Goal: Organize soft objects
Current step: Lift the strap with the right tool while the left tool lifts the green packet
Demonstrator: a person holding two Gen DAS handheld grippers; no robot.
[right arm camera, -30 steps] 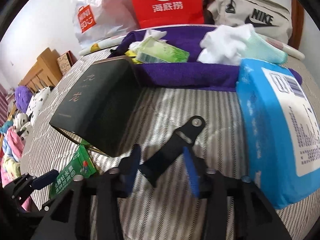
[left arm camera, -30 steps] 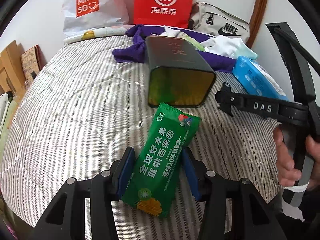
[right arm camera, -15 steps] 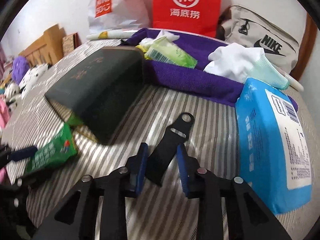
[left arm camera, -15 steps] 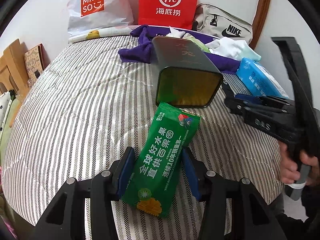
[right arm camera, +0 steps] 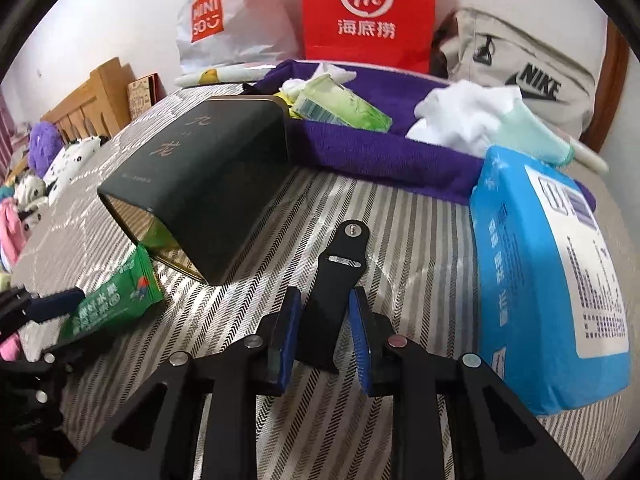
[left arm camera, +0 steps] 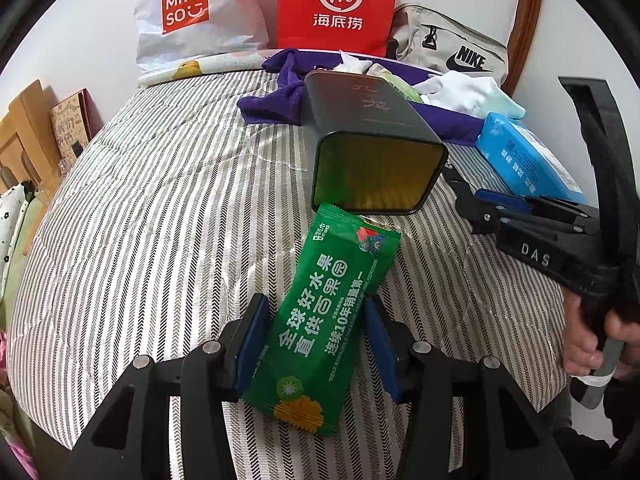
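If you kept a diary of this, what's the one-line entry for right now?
left gripper: shut on green packet | right gripper: closing around black strap | dark tin: on its side, open

The green snack packet (left arm camera: 328, 320) lay flat on the striped bedcover, its top end at the open mouth of the dark tin (left arm camera: 372, 148). The black strap (right arm camera: 336, 292) lay flat just right of the tin.

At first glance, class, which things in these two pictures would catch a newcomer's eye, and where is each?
A bright green snack packet sits between the left gripper jaws, its far end at the mouth of a dark tin lying on its side on the striped bedspread. The right gripper is closed on a black strap. A red paper bag stands against the back wall.
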